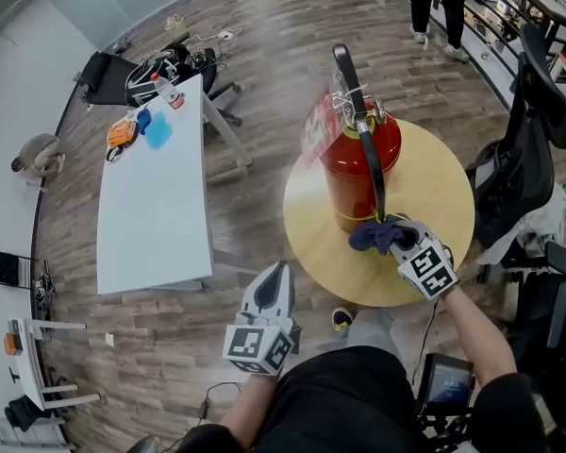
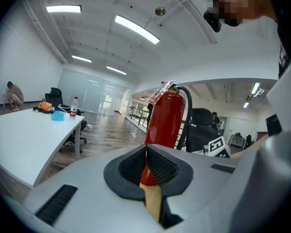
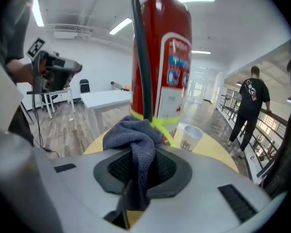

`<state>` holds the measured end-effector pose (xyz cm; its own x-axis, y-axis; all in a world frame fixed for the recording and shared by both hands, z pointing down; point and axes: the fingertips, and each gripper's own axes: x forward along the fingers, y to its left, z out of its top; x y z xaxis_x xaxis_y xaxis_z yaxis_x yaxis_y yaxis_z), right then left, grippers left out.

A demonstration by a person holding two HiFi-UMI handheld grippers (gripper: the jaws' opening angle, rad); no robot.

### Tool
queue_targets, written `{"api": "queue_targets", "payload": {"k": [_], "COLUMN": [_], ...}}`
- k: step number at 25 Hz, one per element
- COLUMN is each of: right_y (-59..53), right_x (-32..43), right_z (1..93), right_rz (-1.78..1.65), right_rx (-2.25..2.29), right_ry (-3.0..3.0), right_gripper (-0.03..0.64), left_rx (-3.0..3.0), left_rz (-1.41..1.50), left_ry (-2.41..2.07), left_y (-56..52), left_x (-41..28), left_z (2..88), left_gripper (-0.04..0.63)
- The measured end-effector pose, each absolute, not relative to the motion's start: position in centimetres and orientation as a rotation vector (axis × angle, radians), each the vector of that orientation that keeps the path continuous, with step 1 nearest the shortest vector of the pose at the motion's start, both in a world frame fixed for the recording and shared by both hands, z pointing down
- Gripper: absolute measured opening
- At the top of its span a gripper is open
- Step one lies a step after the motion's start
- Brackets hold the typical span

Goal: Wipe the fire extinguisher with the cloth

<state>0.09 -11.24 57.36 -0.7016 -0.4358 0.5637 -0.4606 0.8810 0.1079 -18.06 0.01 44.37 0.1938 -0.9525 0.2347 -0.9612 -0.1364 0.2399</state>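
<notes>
Red metal fire extinguisher point(image 1: 358, 163) with a black hose point(image 1: 374, 163) is standing upright on the round light-wood tabletop point(image 1: 434, 182), a bit left of the middle and nearer the left edge than the right. Standing it up makes sense, since the whole cylinder can be reached from the side that way.

Right gripper point(image 1: 401, 243) has its jaws clamped on a bunched dark blue-grey cloth point(image 1: 373, 236). The wad is pressed against the foot of the cylinder on the side facing the near edge, right where the hose hangs down and a yellow-green band point(image 3: 166, 126) runs round the bottom. In the right gripper view a good lump of cloth sticks out past the jaws, which looks deliberate: fabric meets the paint, not the plastic. The wipe seems to be down low, so most of the body probably isn't done yet.

Left gripper point(image 1: 275, 276) hangs off the tabletop, past the near edge by the person's lap, jaws together with nothing in them. It points at the extinguisher but is well apart from it, so nothing is bracing the cylinder. A hard push from the right one could rock or slide it.

Small white paper cup point(image 3: 189, 136) sits on the tabletop just beside the base, easy to knock.
</notes>
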Motion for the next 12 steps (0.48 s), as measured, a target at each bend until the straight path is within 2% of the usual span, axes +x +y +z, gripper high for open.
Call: {"api": "queue_targets", "payload": {"k": [9, 12], "right_y": [-8.6, -8.6], "right_x": [-3.0, -3.2], "right_z": [36.4, 31.4], "right_rz": [-0.206, -0.170], "right_rx": [0.660, 0.708], "right_ry": [-2.689, -2.776], "right_gripper": [0.074, 0.074], "left_rx": [2.223, 2.244], "left_rz": [-0.057, -0.083], "left_ry": [-1.766, -1.756], "left_y": [-1.7, -1.9], "left_x": [-16.5, -16.3], "left_z": [42.2, 41.7], "left_gripper": [0.023, 0.023]}}
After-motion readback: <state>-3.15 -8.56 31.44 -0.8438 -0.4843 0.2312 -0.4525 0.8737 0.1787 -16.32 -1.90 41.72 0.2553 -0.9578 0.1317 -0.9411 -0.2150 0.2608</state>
